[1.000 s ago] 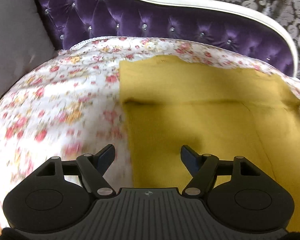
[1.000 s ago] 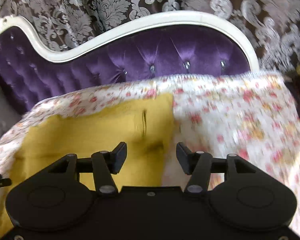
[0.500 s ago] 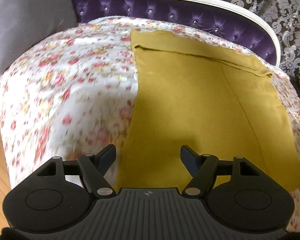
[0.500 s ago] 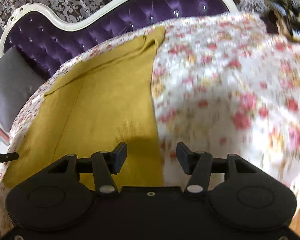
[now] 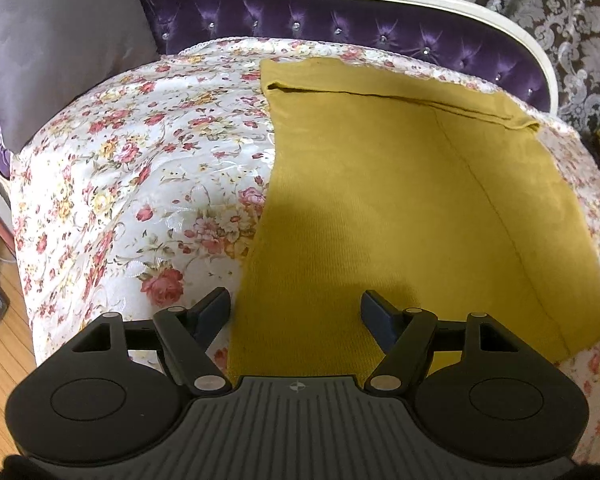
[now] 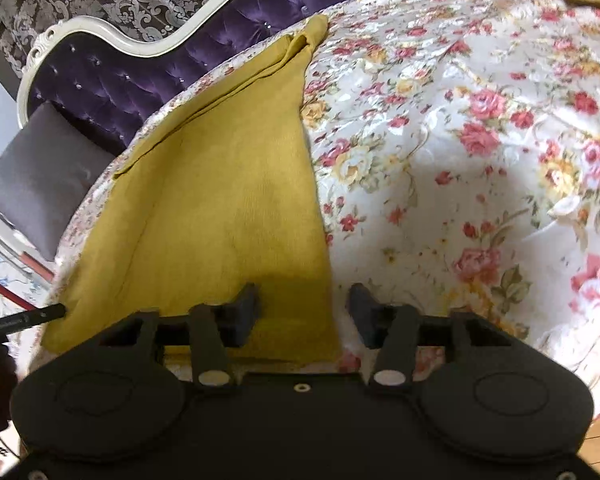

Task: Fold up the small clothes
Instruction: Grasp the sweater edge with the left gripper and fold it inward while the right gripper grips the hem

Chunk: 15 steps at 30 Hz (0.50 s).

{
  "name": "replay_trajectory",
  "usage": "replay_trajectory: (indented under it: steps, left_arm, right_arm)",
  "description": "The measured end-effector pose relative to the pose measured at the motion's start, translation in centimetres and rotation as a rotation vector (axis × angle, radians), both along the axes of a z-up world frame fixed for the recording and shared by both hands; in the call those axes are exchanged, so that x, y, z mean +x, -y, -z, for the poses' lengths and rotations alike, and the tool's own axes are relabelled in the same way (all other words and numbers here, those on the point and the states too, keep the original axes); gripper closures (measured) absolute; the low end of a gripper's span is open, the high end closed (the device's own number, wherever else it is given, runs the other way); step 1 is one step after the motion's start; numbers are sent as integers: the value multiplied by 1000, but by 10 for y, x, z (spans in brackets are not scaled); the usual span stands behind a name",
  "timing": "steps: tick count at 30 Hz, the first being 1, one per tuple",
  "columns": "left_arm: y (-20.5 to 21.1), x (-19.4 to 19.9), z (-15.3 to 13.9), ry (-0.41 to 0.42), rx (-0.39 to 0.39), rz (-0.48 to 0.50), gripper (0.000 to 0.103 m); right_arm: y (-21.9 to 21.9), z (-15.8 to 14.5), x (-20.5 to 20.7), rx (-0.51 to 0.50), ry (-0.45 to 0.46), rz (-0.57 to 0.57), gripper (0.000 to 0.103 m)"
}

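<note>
A mustard-yellow garment [image 5: 400, 208] lies flat on the floral bedspread [image 5: 140, 184], filling the centre and right of the left wrist view. The left gripper [image 5: 296, 312] hovers with jaws wide apart over its near left edge, gripping nothing. The right gripper [image 6: 304, 308] (jaws just been closing) straddles the garment's near right edge, pads not yet pressing.

I get soft, even indoor light in both views, with sheen on the floral bedspread [image 5: 148, 184]. Dull shadows fall on the mustard cloth [image 5: 400, 208] just ahead of each gripper's fingers. Fisheye bends the purple headboard [image 5: 340, 20] above the cloth; the right view looks slightly smeared.
</note>
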<state>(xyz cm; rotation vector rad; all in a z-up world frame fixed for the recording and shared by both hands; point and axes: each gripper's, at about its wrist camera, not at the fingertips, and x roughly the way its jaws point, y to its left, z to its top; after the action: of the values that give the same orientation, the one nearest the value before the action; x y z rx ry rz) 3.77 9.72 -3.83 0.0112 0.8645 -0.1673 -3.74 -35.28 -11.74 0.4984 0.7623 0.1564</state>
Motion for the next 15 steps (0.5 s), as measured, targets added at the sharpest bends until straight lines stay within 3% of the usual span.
replay_trajectory:
  steps: [1,2,3,4,5,7,15]
  left_arm:
    - [1,-2,1,7,7,2,36]
    - [1,-3,0,18,12,2,42]
    - [0,-4,-1,32,15,-7,64]
    - [-2,-5,-2,42,6,-15,89]
    - [-5,-5,-3,40,-25,-14,95]
    - [-10,-4,-3,35,-70,-18,96]
    - [-16,-10,-4,61,-104,-39,96]
  right_arm:
    - [-1,1,0,20,0,-15,70]
    - [-2,1,0,29,1,-26,76]
    - [-4,1,-1,29,3,-35,85]
    - [-7,-1,-1,20,11,-43,87]
    - [-10,-4,-2,9,20,-47,87]
    - [-13,-11,-3,-4,39,-53,88]
    - [-20,-43,3,-9,119,-58,89]
